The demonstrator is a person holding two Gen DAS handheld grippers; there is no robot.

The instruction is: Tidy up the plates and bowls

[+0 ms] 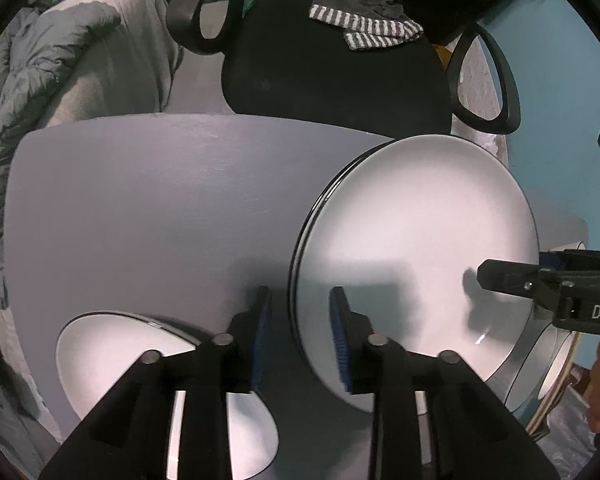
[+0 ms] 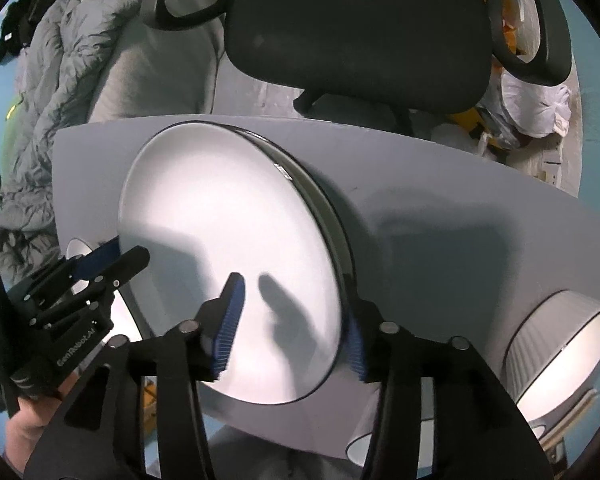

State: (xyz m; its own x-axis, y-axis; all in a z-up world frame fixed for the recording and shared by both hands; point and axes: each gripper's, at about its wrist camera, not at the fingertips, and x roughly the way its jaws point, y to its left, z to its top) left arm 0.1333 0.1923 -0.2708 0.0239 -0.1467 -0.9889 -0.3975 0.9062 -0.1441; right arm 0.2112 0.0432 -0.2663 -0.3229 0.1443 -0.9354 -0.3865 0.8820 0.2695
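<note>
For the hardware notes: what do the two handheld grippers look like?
Both are black, angular linkage frames with round silver pivot pins and blue ribbed finger pads. The left gripper carries white "GenRobot.AI" lettering on its body; the right gripper matches it in build.

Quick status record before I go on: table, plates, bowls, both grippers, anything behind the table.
surface: grey table
plate stack: large plates stacked, lying on the table
left gripper: open, straddling the stack's rim, pads not pressing
right gripper: open, straddling the opposite rim, pads not pressing
ribbed bowl: on the table to the right of the stack in the right wrist view
other dish: white dish under the left gripper, partly hidden
behind table: black office chair
</note>
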